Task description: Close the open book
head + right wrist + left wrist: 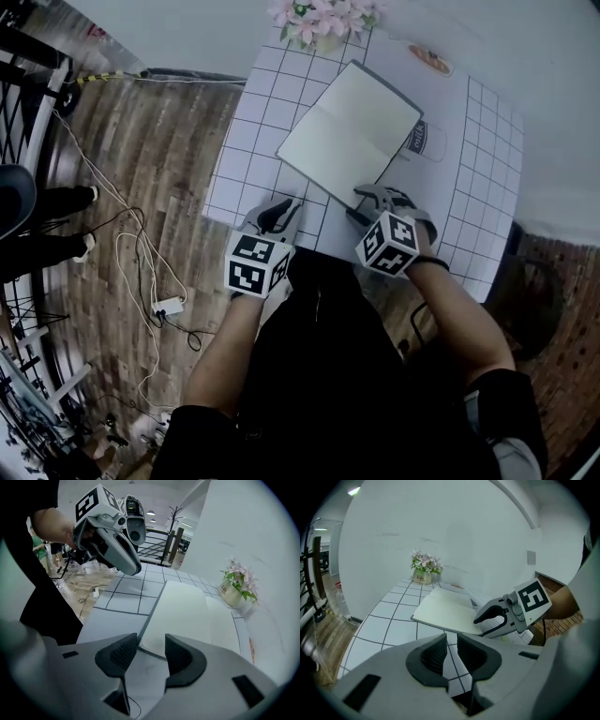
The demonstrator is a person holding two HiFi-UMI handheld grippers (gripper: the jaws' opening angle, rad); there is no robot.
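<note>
Nearest us in the head view: the person's black-clad torso (pixel 328 375), with forearms (pixel 459 319) reaching out to the near edge of the white table with a black square grid (pixel 246 155). Left gripper (pixel 278 212), grey plastic with a marker cube, hovers over the table's near edge, short of the book and not touching it. Its jaws stand a narrow gap apart, and we see only table grid between them. Right gripper (pixel 362 203), same build, sits at the near right corner of the open book with blank cream pages and a dark cover (pixel 352 131). Its jaws are spread wide, with the book's near edge in the gap and the pads not pressing on it. The book lies flat and open, set diagonally mid-table. Pot of pink flowers (pixel 319 19) stands at the far edge, just beyond the book. Loose white cables (pixel 141 253) lie on the wooden plank floor (pixel 169 141) left of the table.
</note>
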